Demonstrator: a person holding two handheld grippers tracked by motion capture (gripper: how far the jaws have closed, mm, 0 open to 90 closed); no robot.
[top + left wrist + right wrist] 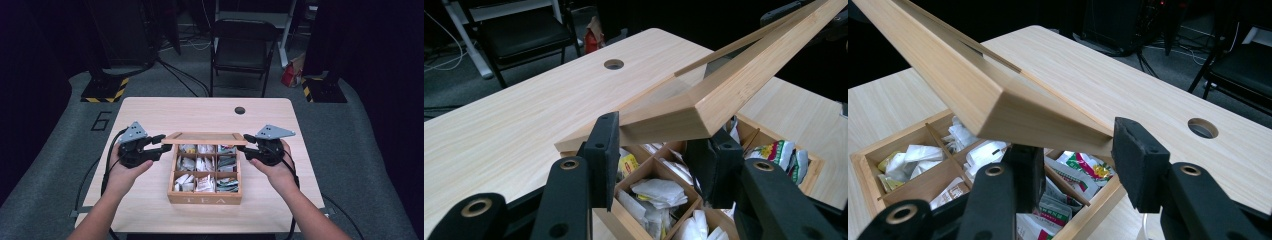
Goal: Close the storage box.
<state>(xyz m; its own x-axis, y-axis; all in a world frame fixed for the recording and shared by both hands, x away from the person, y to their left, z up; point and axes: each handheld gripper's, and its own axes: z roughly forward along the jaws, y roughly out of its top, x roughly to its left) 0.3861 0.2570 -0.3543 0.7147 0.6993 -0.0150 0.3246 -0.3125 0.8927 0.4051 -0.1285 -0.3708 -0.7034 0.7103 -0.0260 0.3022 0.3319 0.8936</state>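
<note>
Pale bamboo makes up the hinged lid [205, 138] that the person is holding raised over a wooden tea box [204, 198], which sits near the middle of the light wood table [150, 112] with "TEA" lettered on its front wall. From the high view the lid stands tilted up over the far side of the box, its free edge lifted and its two front corners each caught by a gripper. The left gripper [159, 141] comes in from the box's left side, and in the left gripper view its black fingers [601, 155] stand on either side of the lid's near corner [696, 112], closed partway onto the frame so that the pads sit against the wood. The right gripper [248, 142] mirrors it from the box's right side; in the right gripper view one finger [1138, 160] rests against the lid's side edge and the other lies under the corner [1013, 117], again partly closed with the lid frame between them. Below the lid the box lies open, its compartments divided by thin wooden slats and stuffed with tea bag sachets [205, 172], mostly white paper ones, with some green and red packets [1083, 167] in the cells nearest the right gripper. A round cable hole [240, 110] sits in the table beyond the box, and a black folding chair [243, 47] stands on the grey floor behind the table.
</note>
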